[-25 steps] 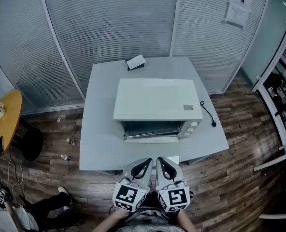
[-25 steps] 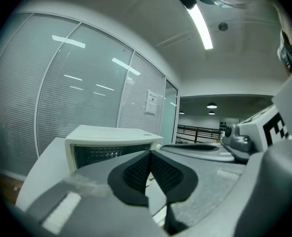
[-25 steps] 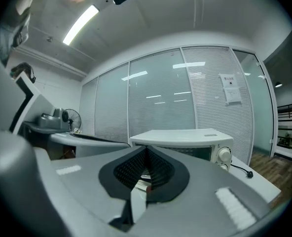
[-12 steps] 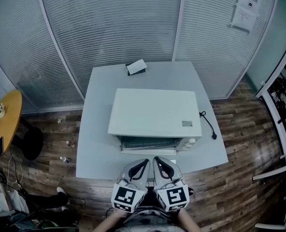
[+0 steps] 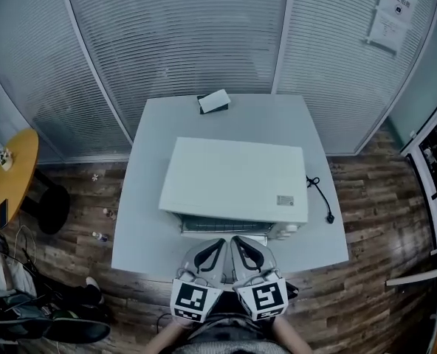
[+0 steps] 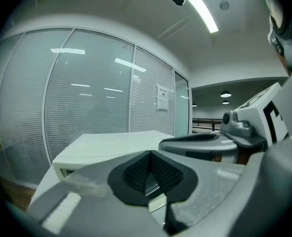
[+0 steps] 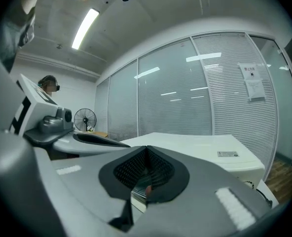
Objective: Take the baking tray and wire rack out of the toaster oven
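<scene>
The white toaster oven (image 5: pixel 235 179) stands in the middle of a grey table (image 5: pixel 141 227), its front facing me. Only a thin strip of its front opening (image 5: pixel 218 226) shows under the top edge, with rack bars faintly visible; I cannot make out the baking tray. My left gripper (image 5: pixel 221 242) and right gripper (image 5: pixel 238 240) are side by side at the table's near edge, just short of the oven front, both shut and empty. In the left gripper view the left gripper (image 6: pixel 148 156) points at the oven (image 6: pixel 101 144). In the right gripper view the right gripper (image 7: pixel 146 150) does the same, oven (image 7: pixel 205 149) ahead.
A small box (image 5: pixel 214 101) lies at the table's far edge. A black power cord (image 5: pixel 319 192) trails off the oven's right side. A round wooden table (image 5: pixel 10 183) stands at the left, and a standing fan (image 7: pixel 82 120) shows there. Blinded glass walls (image 5: pixel 174 35) are behind.
Both grippers have moved forward together toward the oven. The oven front now sits closer to their tips and shows less of its opening. Both stay shut.
</scene>
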### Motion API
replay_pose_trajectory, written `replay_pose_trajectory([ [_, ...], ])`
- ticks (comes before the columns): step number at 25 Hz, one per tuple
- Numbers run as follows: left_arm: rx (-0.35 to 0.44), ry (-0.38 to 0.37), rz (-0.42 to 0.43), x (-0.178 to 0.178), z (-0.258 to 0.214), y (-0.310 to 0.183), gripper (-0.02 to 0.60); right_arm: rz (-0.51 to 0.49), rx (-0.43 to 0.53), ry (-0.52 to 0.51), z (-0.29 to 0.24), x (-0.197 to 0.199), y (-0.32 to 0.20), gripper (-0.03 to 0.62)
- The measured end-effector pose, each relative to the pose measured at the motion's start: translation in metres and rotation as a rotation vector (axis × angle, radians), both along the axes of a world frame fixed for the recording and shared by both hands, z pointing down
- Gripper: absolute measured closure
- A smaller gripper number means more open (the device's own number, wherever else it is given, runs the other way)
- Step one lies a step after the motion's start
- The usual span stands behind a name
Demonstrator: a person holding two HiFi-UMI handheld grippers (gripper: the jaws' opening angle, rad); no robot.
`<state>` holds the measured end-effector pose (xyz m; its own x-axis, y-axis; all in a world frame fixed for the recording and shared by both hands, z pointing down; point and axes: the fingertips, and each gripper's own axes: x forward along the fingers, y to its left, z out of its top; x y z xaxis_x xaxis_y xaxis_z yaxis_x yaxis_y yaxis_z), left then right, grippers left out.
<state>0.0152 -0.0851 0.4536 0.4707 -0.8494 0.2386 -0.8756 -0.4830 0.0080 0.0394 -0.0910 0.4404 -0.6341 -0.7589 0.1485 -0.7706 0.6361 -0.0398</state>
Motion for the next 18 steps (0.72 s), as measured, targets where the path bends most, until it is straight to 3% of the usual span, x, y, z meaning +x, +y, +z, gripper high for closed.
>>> replay_pose_trajectory([
  [5,0.018,-0.028,-0.023,0.003,0.001,-0.013,0.577,-0.014,-0.021,0.013,0.006,0.004,-0.012,0.591],
  [11,0.005,0.011,-0.02,0.005,0.01,-0.014,0.577,0.008,-0.071,-0.028,0.018,0.011,-0.014,0.591],
  [18,0.003,0.003,0.052,0.0,0.015,-0.02,0.578,0.076,-0.072,-0.01,0.025,0.006,-0.022,0.591],
])
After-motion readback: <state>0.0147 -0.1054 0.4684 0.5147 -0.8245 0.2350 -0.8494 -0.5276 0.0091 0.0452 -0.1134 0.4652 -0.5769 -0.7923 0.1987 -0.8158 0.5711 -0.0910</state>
